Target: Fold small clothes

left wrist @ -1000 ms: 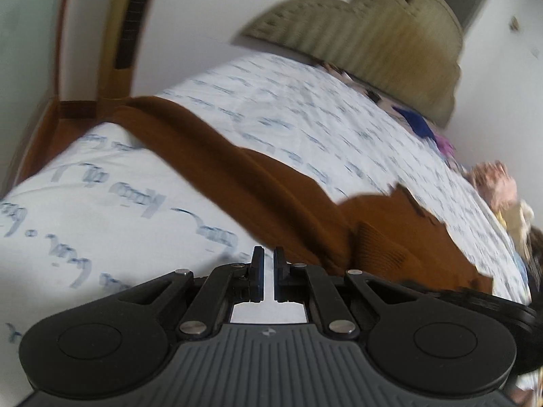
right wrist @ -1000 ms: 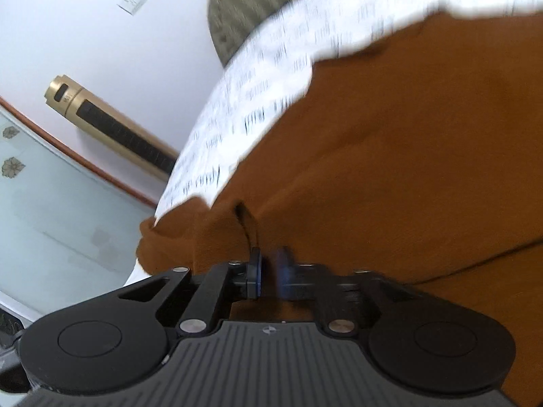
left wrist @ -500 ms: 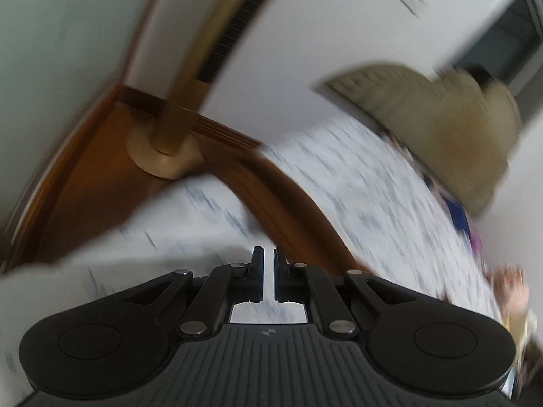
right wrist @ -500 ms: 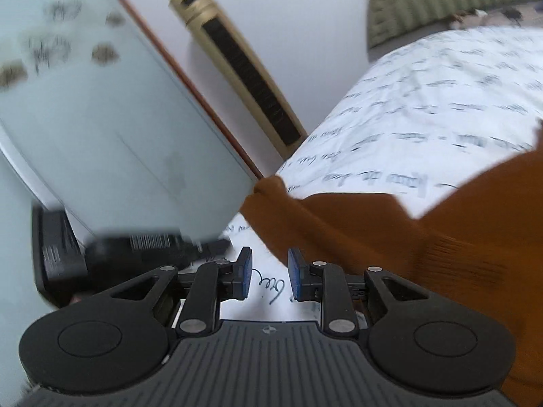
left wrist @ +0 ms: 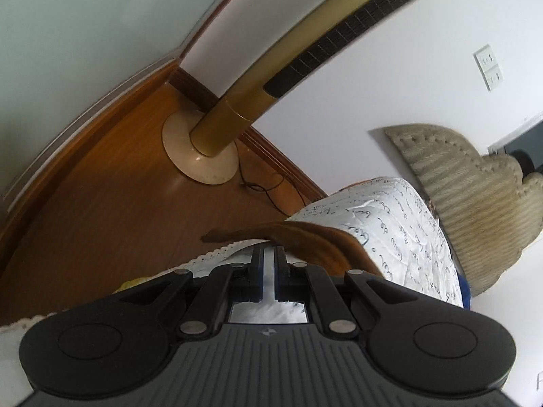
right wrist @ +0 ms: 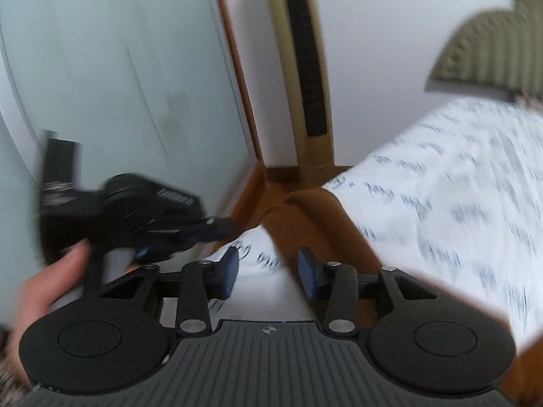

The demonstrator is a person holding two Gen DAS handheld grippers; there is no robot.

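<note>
A brown knitted garment (right wrist: 315,217) lies on the white script-printed bed sheet (right wrist: 458,186), one narrow part reaching the bed's corner. My right gripper (right wrist: 268,266) hovers over that corner with its jaws opening. White sheet shows between its blue pads (right wrist: 230,268), and the brown strip passes just behind the right one. My left gripper (left wrist: 269,263) is shut with nothing in it, and the brown garment (left wrist: 312,240) lies just beyond and right of its tips. In the right wrist view the left gripper (right wrist: 217,227) appears blurred at the left, held by a hand (right wrist: 47,288).
A gold tower fan (left wrist: 305,51) stands on the wooden floor (left wrist: 118,210) in the corner beyond the bed, with its cord on the floor. A frosted glass panel (right wrist: 118,68) fills the left. A beige tufted headboard (left wrist: 475,196) rises at the right, and a wall socket (left wrist: 488,68) sits above.
Both views have swung from the bed top to its corner, the floor and the fan. The right jaws have widened and come off the brown cloth. The left jaws stay shut.
</note>
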